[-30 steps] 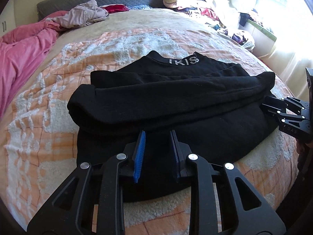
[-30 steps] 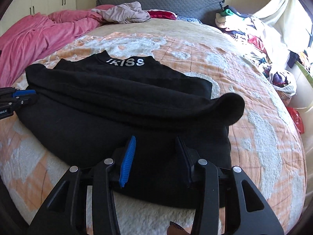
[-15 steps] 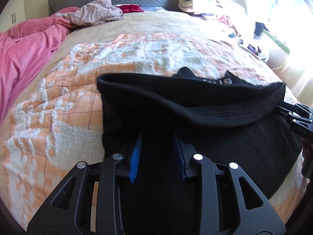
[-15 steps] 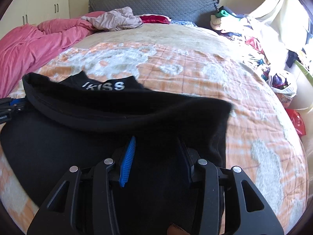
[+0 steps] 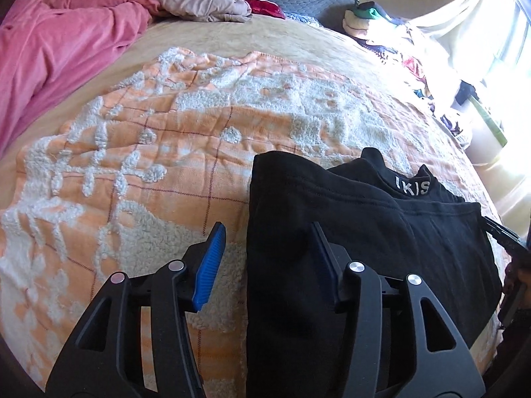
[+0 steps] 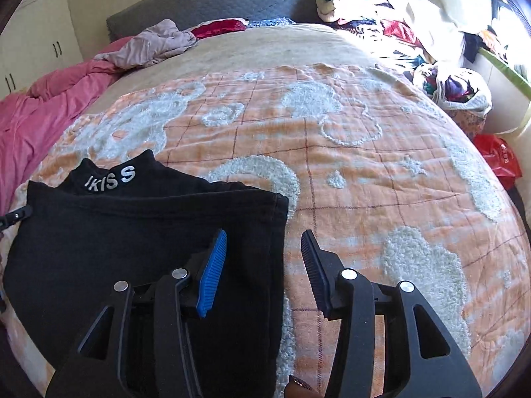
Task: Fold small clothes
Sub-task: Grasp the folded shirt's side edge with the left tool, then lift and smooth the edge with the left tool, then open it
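A black sweatshirt (image 5: pixel 365 248) with white "IKISS" lettering on its collar lies folded into a rectangle on the orange and white blanket (image 5: pixel 182 132); it also shows in the right wrist view (image 6: pixel 142 248). My left gripper (image 5: pixel 267 248) is open and empty over the garment's left edge. My right gripper (image 6: pixel 264 252) is open and empty over its right edge. The tip of the other gripper peeks past the cloth in each view.
A pink duvet (image 5: pixel 56 46) lies at the left. A beige garment (image 6: pixel 152 43) and a red one lie near the grey headboard (image 6: pixel 215 0). Piles of clothes (image 6: pixel 398 26) and a red bag (image 6: pixel 497 159) are at the right.
Both grippers carried the sweatshirt's lower part up and over towards the collar, laid it down and opened. The garment now lies as a shorter folded rectangle.
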{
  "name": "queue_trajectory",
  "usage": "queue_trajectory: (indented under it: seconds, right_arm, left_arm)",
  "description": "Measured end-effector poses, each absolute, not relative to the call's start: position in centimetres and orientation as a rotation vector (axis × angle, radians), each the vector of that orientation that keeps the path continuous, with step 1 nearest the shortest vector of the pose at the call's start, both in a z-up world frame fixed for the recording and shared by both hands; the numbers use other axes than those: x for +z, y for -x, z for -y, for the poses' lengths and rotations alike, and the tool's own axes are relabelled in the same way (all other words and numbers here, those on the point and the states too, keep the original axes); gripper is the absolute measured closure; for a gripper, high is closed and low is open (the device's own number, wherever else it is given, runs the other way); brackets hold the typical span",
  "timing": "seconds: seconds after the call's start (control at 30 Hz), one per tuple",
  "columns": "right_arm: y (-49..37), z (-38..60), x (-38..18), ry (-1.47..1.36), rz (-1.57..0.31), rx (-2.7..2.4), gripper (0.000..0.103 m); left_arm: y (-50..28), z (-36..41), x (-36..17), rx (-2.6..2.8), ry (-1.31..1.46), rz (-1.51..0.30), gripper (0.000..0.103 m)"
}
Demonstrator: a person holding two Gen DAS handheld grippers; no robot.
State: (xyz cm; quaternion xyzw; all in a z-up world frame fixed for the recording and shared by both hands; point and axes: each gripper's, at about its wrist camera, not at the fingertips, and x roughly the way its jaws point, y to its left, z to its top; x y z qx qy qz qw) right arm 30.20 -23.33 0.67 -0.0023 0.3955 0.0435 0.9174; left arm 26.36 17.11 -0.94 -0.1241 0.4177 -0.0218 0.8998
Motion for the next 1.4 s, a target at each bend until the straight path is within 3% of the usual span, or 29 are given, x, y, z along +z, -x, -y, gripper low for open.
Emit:
queue_trajectory:
  seconds: [0.07, 0.13, 0.2, 0.23, 0.27, 0.3, 0.33, 0.4, 0.43, 0.5, 0.6, 0.9, 1.23, 1.4]
  right_arm:
    - [-30.2, 23.2, 0.5, -0.026, -0.819, 0.127, 0.066]
    - [-30.4, 22.8, 0.4, -0.028, -0.821, 0.129, 0.066]
    - [-30.4, 22.9, 0.2, -0.035, -0.825, 0.131, 0.065]
    - [-30.4, 23.2, 0.2, -0.047, -0.828, 0.128, 0.062]
    - [-30.5, 23.5, 0.1, -0.058, -0.831, 0.111, 0.043]
    - [-30.6, 23.8, 0.0, -0.068, -0.833, 0.100, 0.039]
    - [-30.6, 24.0, -0.2, -0.078, -0.841, 0.115, 0.042]
    - [-30.5, 23.7, -0.4, -0.096, -0.852, 0.177, 0.075]
    - [-30.3, 23.4, -0.2, -0.090, -0.843, 0.184, 0.080]
    - [-29.8, 22.3, 0.5, -0.022, -0.816, 0.169, 0.089]
    - [-29.1, 21.5, 1.6, 0.037, -0.768, 0.152, 0.094]
    - [-28.7, 20.8, 4.7, 0.072, -0.604, 0.134, 0.095]
    - [-31.4, 21.1, 0.5, 0.111, -0.739, 0.028, 0.094]
    - [-31.2, 20.8, -0.2, 0.140, -0.754, -0.018, 0.091]
  left_arm:
    - [-26.5, -17.0, -1.3, -0.057, 0.259, -0.870, 0.062]
    - [-26.5, -16.8, -1.7, -0.086, 0.278, -0.876, 0.079]
    - [-26.5, -16.7, -1.8, -0.090, 0.277, -0.876, 0.080]
    - [-26.5, -16.6, -1.7, -0.091, 0.273, -0.873, 0.080]
    - [-26.5, -16.7, -1.7, -0.095, 0.277, -0.870, 0.080]
    - [-26.5, -16.8, -1.7, -0.098, 0.281, -0.867, 0.080]
    - [-26.5, -16.8, -1.7, -0.100, 0.282, -0.868, 0.079]
    - [-26.5, -16.6, -1.8, -0.096, 0.269, -0.870, 0.080]
    - [-26.4, -16.5, -1.8, -0.090, 0.259, -0.868, 0.082]
    - [-26.1, -16.2, -1.5, -0.086, 0.245, -0.861, 0.094]
    - [-25.6, -15.9, -0.2, -0.082, 0.219, -0.826, 0.097]
    - [-25.1, -16.6, 2.7, -0.059, 0.213, -0.735, 0.099]
    - [-26.8, -15.8, -1.1, 0.002, 0.127, -0.814, 0.098]
    - [-26.4, -15.4, -1.3, 0.026, 0.095, -0.833, 0.091]
